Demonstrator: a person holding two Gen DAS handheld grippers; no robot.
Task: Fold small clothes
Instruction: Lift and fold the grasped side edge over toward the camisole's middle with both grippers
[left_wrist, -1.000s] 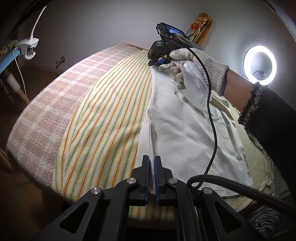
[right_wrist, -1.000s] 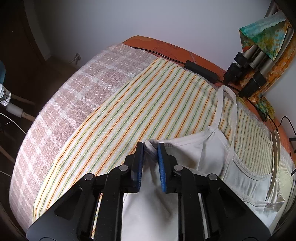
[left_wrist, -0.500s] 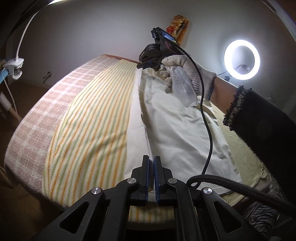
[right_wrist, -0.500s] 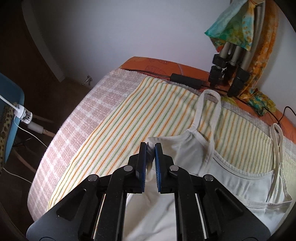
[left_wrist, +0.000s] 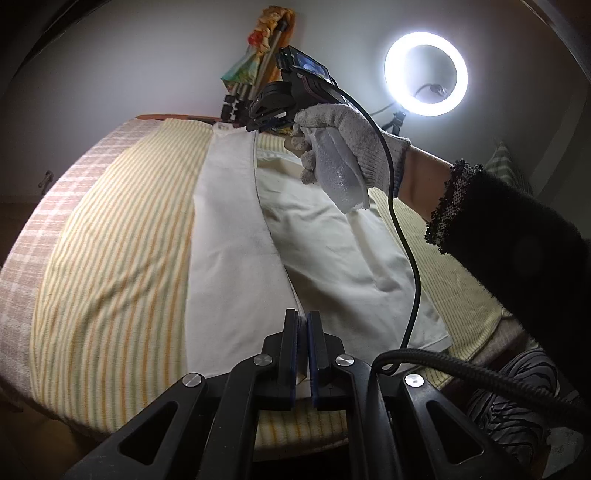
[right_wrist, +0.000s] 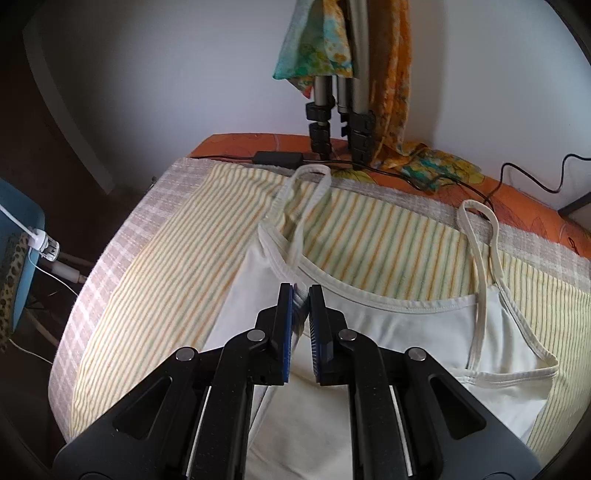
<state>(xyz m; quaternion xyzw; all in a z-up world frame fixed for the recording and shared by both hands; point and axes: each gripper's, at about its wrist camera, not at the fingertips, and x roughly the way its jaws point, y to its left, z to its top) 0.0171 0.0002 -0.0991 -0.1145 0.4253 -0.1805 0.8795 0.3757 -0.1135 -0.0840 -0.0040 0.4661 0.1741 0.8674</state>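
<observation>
White camisole with two thin cream straps, lying on a striped cloth. One long side edge is raised and turned over toward the middle, forming a straight lengthwise fold. Both strap loops lie flat, extending toward the far edge. The hem lies nearest the left wrist view.

A camisole lies on a striped cloth, which lies on a checked blanket over the bed. Its straps reach toward the far edge, where a tripod stands behind a power adapter.
</observation>
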